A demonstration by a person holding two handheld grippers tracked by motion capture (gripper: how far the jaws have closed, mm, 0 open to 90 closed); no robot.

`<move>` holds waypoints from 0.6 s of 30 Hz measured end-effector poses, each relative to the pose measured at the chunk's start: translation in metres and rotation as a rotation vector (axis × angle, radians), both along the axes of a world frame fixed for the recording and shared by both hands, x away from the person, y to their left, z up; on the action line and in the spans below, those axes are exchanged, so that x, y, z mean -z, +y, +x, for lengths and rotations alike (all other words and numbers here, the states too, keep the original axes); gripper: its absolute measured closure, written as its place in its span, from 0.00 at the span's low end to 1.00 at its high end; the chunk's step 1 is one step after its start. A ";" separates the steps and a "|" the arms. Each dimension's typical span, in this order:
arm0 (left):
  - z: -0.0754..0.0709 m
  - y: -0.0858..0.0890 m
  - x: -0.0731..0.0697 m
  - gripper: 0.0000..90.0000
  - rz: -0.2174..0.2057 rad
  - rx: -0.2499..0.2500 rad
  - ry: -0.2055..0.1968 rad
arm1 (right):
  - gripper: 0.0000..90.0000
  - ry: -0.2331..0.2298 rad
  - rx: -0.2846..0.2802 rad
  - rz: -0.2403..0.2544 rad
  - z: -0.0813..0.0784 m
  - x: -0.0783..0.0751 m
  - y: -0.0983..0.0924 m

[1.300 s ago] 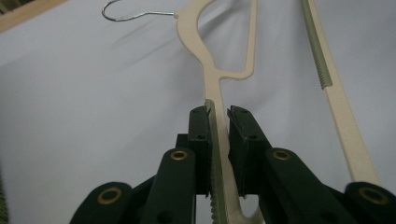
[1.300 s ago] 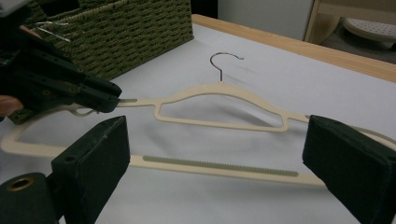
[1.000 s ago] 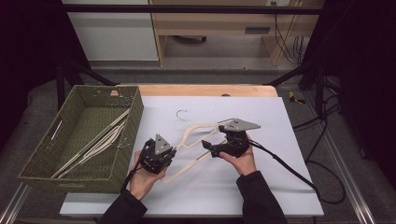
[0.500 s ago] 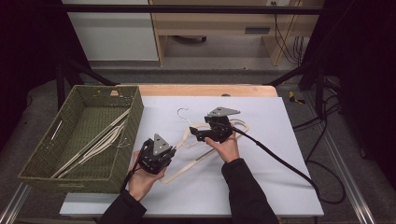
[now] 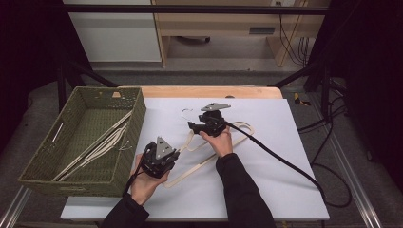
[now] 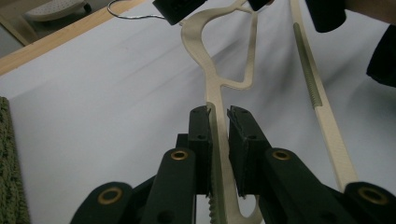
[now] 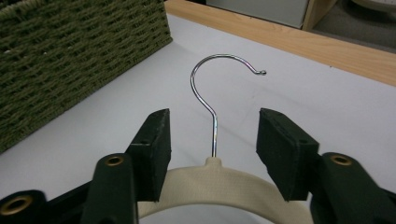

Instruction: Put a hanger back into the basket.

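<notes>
Gripping one arm of the cream hanger (image 6: 219,126) near its notched end, the left claw (image 5: 160,159) sits closest to the person, its jaws clamped on the flat strip. From that grip the hanger's long axis runs away and to the right across the white tabletop (image 5: 285,156), toward the neck and the wire hook (image 7: 212,93).

Farther out, the right claw (image 5: 202,127) straddles the neck: its jaws stand apart on either side of the hook's stem, touching neither stem nor shoulder, and they have just been closing, with the neck between them. The right claw is therefore the nearer one to the hook, which points straight ahead of it along its own line. Judgement: closing squarely on the neck below the stem is what the next move depends on.

Beyond and to the left stands the woven basket (image 5: 43,173), already holding several hangers (image 5: 97,147).
</notes>
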State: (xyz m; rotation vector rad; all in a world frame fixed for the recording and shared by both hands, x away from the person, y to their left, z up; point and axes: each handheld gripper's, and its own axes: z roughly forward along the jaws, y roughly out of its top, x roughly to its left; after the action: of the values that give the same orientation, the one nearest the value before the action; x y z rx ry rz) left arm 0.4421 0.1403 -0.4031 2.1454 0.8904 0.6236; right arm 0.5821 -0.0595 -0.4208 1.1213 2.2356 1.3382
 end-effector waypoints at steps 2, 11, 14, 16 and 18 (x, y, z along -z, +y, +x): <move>0.000 -0.001 0.001 0.88 -0.014 -0.004 0.000 | 0.55 0.008 -0.003 -0.009 0.004 0.003 0.003; -0.001 -0.003 0.004 0.88 0.002 0.010 0.012 | 0.79 0.081 -0.008 -0.043 0.013 0.018 0.009; -0.002 -0.004 0.005 0.88 0.005 0.014 0.013 | 0.87 0.104 -0.006 -0.048 0.015 0.019 0.009; -0.002 -0.005 0.006 0.88 -0.010 0.009 0.013 | 0.92 0.132 -0.019 -0.037 0.016 0.020 0.009; -0.002 -0.004 0.007 0.88 -0.005 0.019 0.023 | 0.93 0.136 -0.015 -0.040 0.016 0.019 0.009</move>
State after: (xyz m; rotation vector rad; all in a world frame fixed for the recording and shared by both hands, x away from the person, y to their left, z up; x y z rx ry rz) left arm 0.4402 0.1358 -0.4100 2.1578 0.8821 0.5879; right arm 0.5979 -0.0510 -0.4401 1.2173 2.3599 1.2520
